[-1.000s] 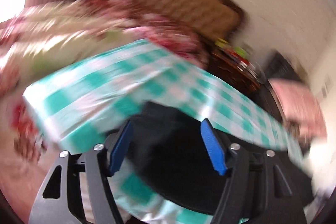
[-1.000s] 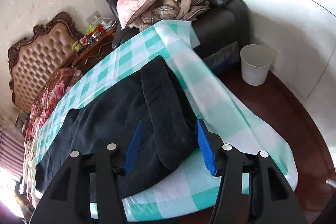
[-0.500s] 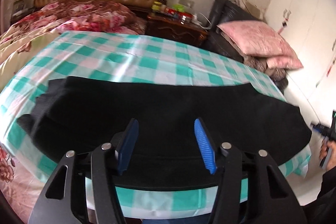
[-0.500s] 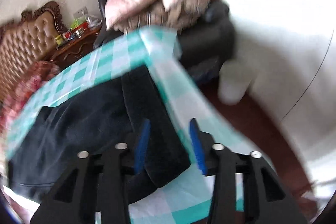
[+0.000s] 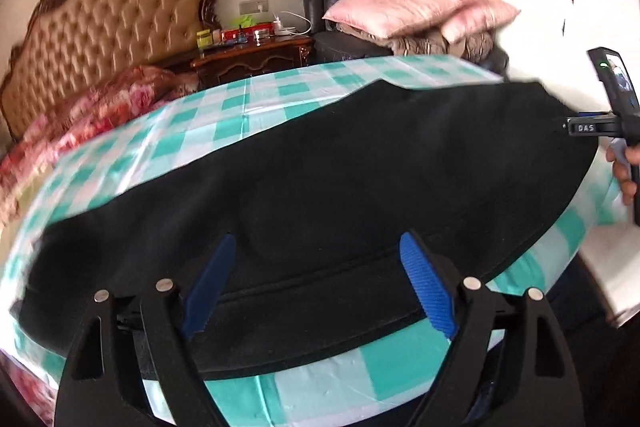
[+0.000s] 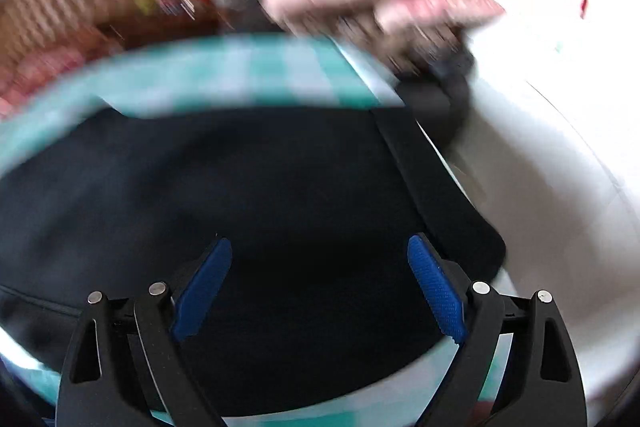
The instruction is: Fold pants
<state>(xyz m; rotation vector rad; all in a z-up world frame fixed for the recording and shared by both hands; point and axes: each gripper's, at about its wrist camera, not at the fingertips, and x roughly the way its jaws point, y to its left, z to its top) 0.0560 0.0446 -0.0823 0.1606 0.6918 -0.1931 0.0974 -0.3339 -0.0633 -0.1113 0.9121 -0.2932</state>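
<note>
Hovering over black pants (image 5: 320, 179), both claws gape wide.

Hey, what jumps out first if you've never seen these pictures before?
The black pants spread wide across the green-and-white checked tablecloth fill the middle. Both grippers, left and right, hang open above them. Behind, pink pillows sit piled beside a tufted headboard.

The black pants (image 5: 340, 179) covered most of the bench (image 5: 224, 115), leaving a checked strip bare along its far edge. Beyond that edge stood a nightstand (image 5: 256, 57) and a pillow-stacked armchair (image 5: 360, 39) (close behind). Nothing stood on the pants.
</note>
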